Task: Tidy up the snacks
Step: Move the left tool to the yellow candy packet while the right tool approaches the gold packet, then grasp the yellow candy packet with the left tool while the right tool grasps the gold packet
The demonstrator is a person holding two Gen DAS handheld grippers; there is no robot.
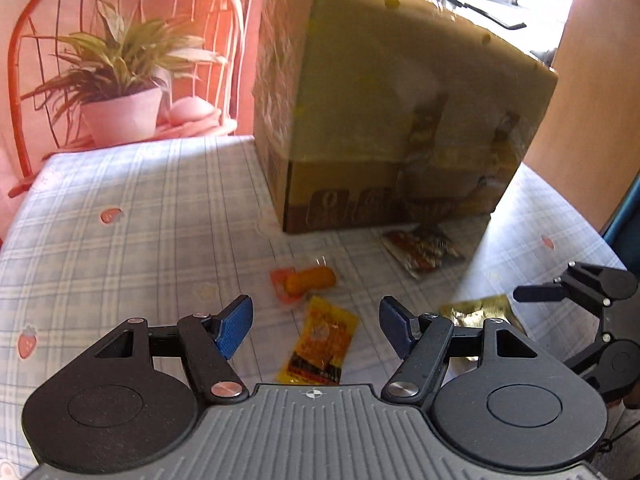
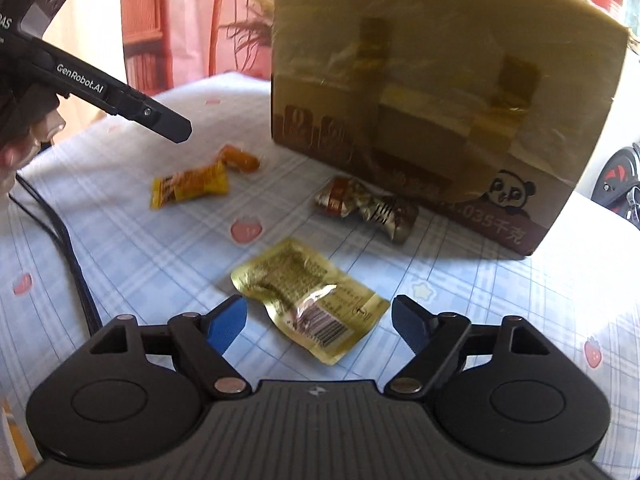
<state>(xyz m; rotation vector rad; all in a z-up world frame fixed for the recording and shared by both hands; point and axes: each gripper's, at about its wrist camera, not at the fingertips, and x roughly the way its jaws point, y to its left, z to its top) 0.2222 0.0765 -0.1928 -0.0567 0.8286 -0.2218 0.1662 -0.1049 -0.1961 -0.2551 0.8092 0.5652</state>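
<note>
Several snack packets lie on the checked tablecloth (image 1: 120, 208) in front of a cardboard box (image 1: 392, 120). My left gripper (image 1: 316, 326) is open above a yellow packet (image 1: 320, 344); an orange sausage-shaped snack (image 1: 310, 280) and a red-brown packet (image 1: 420, 246) lie beyond it. My right gripper (image 2: 320, 326) is open above a gold foil packet (image 2: 310, 300). In the right wrist view the yellow packet (image 2: 190, 188), orange snack (image 2: 240, 158), red-brown packet (image 2: 364, 206) and box (image 2: 440, 100) lie further off. The gold packet (image 1: 480, 312) shows partly in the left wrist view.
A potted plant (image 1: 120, 92) stands on a red wire chair (image 1: 36, 40) behind the table's far left edge. A black cable (image 2: 68, 248) runs over the cloth at left in the right wrist view. The box's top edge is high above the table.
</note>
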